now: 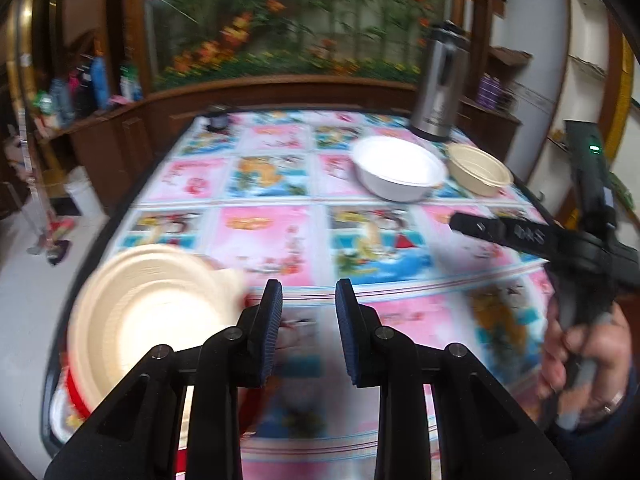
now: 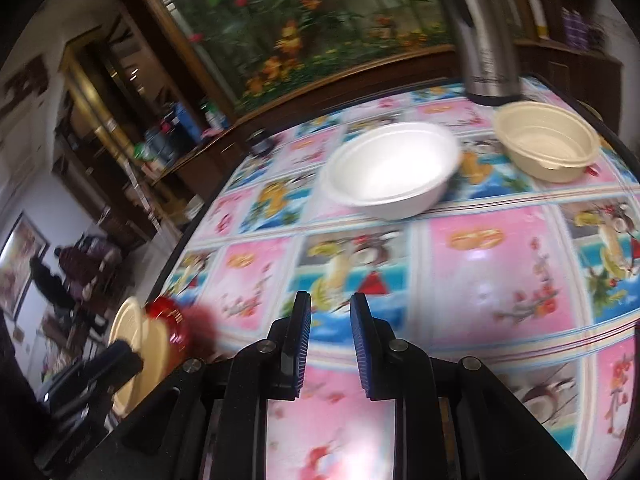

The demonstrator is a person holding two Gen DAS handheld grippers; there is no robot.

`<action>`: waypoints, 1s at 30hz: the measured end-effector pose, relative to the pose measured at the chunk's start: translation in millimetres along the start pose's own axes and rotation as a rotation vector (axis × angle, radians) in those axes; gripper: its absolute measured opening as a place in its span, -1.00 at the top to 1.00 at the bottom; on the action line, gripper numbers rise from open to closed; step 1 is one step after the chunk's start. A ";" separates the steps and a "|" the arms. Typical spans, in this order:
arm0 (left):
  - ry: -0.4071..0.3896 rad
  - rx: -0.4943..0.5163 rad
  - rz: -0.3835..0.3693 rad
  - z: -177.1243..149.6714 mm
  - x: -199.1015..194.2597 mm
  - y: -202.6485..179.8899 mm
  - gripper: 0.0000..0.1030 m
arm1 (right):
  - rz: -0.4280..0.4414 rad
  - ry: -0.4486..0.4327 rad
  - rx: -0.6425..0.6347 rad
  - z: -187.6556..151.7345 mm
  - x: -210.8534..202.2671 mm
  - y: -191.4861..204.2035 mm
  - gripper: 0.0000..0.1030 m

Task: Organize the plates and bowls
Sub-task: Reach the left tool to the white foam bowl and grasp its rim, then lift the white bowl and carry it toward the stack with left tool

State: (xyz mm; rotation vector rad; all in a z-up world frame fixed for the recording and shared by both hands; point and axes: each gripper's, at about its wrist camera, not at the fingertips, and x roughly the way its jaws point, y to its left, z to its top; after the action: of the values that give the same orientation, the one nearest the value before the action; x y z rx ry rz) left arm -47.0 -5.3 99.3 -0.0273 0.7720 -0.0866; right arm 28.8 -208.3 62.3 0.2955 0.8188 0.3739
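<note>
My left gripper [image 1: 309,296] hovers open over the patterned tablecloth [image 1: 280,240], nothing between its blue pads. Just left of it a blurred cream plate [image 1: 152,308] rests on a red bowl [image 1: 78,396]; that stack shows at the right wrist view's lower left as the cream plate [image 2: 130,344] and red bowl [image 2: 170,318]. My right gripper [image 2: 330,300] is also open and empty above the cloth. At the far right of the table sit a white bowl [image 1: 400,168] [image 2: 392,168] and a cream bowl [image 1: 480,172] [image 2: 548,148]. A hand [image 1: 580,352] holds the right gripper [image 1: 458,222].
A steel thermos [image 1: 436,84] [image 2: 488,36] stands behind the two bowls. A small dark jar [image 1: 218,120] [image 2: 262,144] sits at the far left corner. Wooden shelves with bottles [image 1: 96,84] line the left wall. The table's left edge [image 1: 120,216] drops to a white floor.
</note>
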 end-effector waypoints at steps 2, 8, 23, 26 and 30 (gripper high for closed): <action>0.026 -0.001 -0.051 10.5 7.4 -10.7 0.52 | -0.022 -0.015 0.058 12.3 1.8 -24.3 0.56; 0.044 -0.029 -0.090 62.2 38.1 -37.8 0.52 | 0.004 -0.035 0.264 47.8 24.3 -89.6 0.52; 0.187 -0.143 -0.048 135.9 184.1 -34.1 0.52 | 0.032 -0.017 0.300 83.7 78.9 -116.3 0.41; 0.196 -0.135 -0.069 135.5 198.0 -41.4 0.52 | 0.046 -0.041 0.287 86.0 77.7 -115.3 0.34; 0.230 -0.122 -0.071 127.1 207.8 -53.0 0.71 | 0.053 -0.006 0.255 84.6 88.9 -111.3 0.74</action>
State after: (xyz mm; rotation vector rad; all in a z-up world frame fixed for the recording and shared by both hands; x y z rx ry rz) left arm 186.3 -77.3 48.9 -0.1627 1.0052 -0.1115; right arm 171.2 -278.8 15.3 0.5560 0.8545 0.3179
